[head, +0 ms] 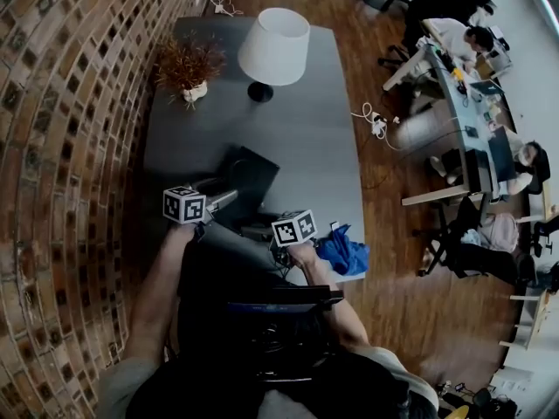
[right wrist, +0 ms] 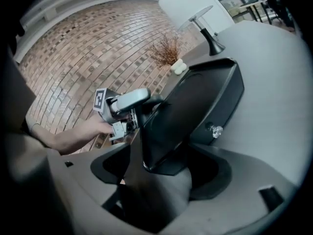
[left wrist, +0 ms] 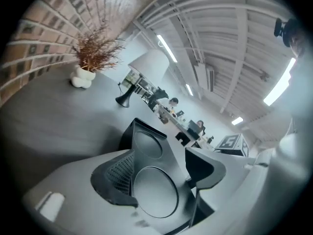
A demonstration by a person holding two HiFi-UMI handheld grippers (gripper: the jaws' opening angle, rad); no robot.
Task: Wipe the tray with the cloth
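The cloth (head: 342,251), blue and bunched, lay on the table (head: 323,103) close to its right edge. It was just beside the right gripper (right wrist: 164,168), i.e. to the right of it in the head view, and well apart from the left gripper (left wrist: 164,170). So the right gripper was clearly the nearer one for taking it. The tray (head: 251,175), black, was in front of the person between both grippers, approx. in the middle of the table. Its long axis seemed to run away from the person, toward the lamp (head: 273,46). It did not lie flat: in the right gripper view it rose on a slant, w/ the left gripper at its far rim. The left gripper's jaws were closed on that rim, the ribbed pad against the tray. The right gripper's jaws stood wide apart; one corner of the tray reached into the gap, but the pads did not press on it, so this gripper held nothing. As for containers, the tray had two round recesses, seen in the left gripper view, and both were empty. A small white vase (head: 192,90) near the table's far-left corner held a dried plant. My judgement: the next move should bring the right gripper off the tray, to its right and down to the cloth, w/ the left one steadying the tray.
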